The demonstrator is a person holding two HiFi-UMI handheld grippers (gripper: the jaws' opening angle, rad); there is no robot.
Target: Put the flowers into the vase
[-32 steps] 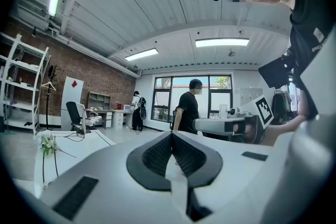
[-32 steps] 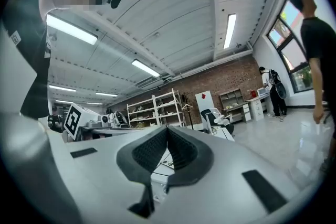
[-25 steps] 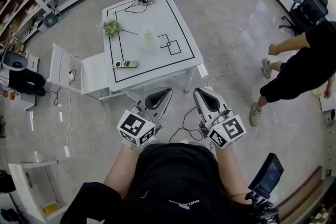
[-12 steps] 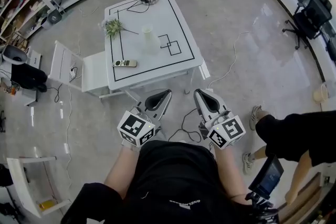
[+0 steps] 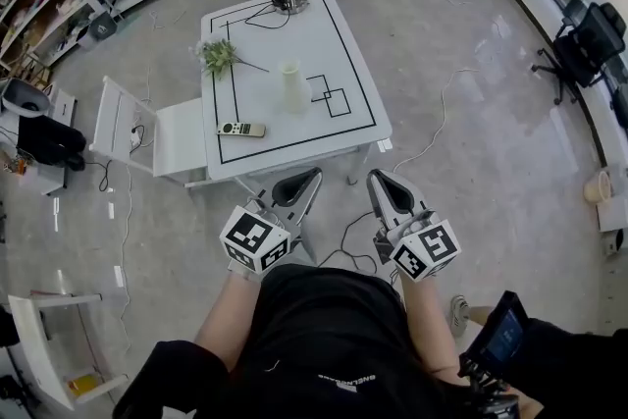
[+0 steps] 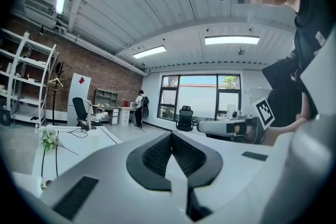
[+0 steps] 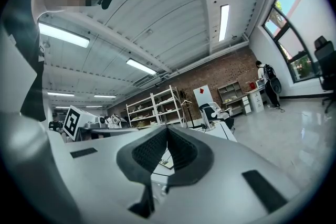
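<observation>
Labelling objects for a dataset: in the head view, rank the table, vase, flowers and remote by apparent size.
1. Table.
2. Flowers and vase: too alike to rank.
3. Remote, smallest.

Bright even daylight, fisheye-warped edges

L hand-held gripper (image 5: 297,183) & R hand-held gripper (image 5: 386,188) side by side, pointing fwd, jaws together, both empty
</observation>
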